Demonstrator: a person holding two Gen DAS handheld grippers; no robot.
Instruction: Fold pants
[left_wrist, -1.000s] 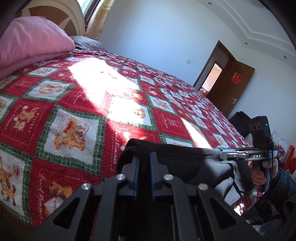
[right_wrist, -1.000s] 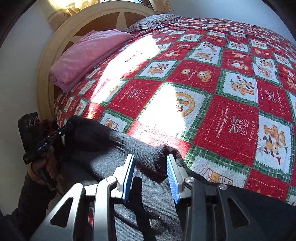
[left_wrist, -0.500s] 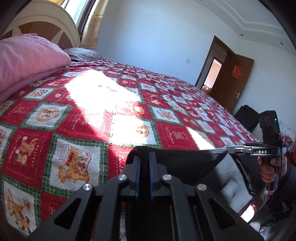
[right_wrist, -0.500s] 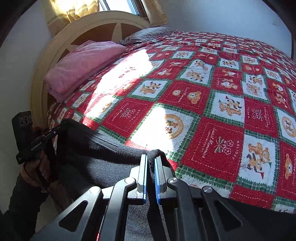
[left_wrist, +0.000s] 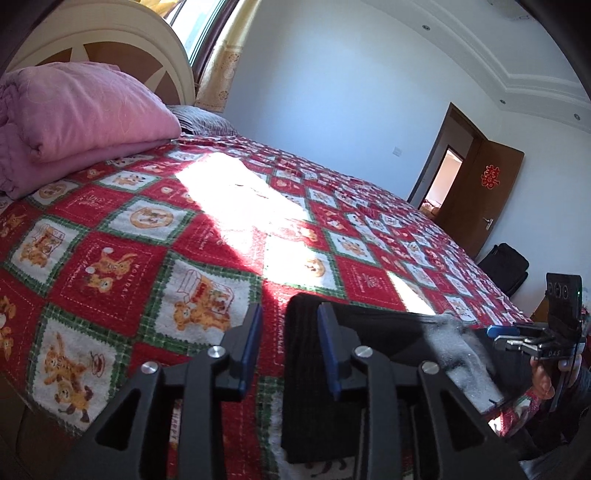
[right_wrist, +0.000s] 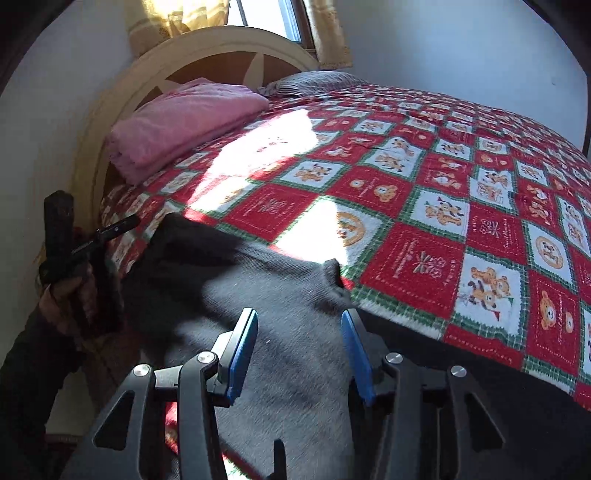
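The dark grey pants (right_wrist: 280, 302) lie on the near edge of the bed's red patchwork quilt (right_wrist: 424, 206). In the left wrist view they show as a black folded band (left_wrist: 369, 332) by the bed's edge. My left gripper (left_wrist: 290, 350) is open; the pants' left end lies at its right pad, nothing is held. My right gripper (right_wrist: 299, 343) is open above the pants, empty. Each gripper also shows in the other's view, the right one (left_wrist: 524, 338) at the pants' far end, the left one (right_wrist: 107, 236) at the bed's left edge.
A folded pink blanket (left_wrist: 74, 114) and a striped pillow (right_wrist: 314, 79) lie by the cream headboard (right_wrist: 207, 55). A brown door (left_wrist: 476, 184) stands open past the bed's far side, with a black bag (left_wrist: 504, 262) on the floor beside it.
Both grippers were shut on the pants' edge half a second ago; both have now opened and let go. The pants have dropped flat onto the quilt.
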